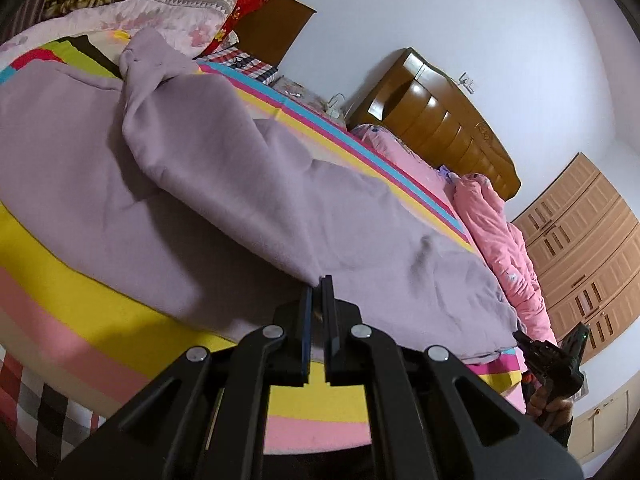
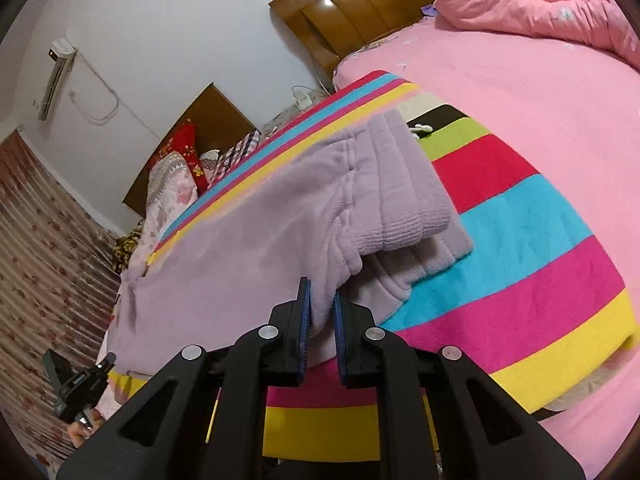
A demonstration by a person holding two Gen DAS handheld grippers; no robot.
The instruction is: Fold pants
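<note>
Home bedroom. Bed [image 2: 500,92] with pink sheet, carved wooden headboard [image 1: 444,120] against a white wall, striped blanket [image 2: 520,216] spread over the mattress, crumpled pink quilt [image 2: 540,4] near the head end. Stacked pillows [image 1: 188,4] at one side. Wood-panel wardrobe [image 1: 588,256], wall-mounted AC unit [image 2: 58,76], floral curtain [image 2: 44,248]. Domestic clutter, not a lab setup.

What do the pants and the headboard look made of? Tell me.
Pants: soft lilac fleece or sweatshirt knit, going by the matte, fuzzy surface and ribbed waistband; both grippers pinch it. Headboard: apparently varnished wood, brown panels with glossy highlights.
</note>
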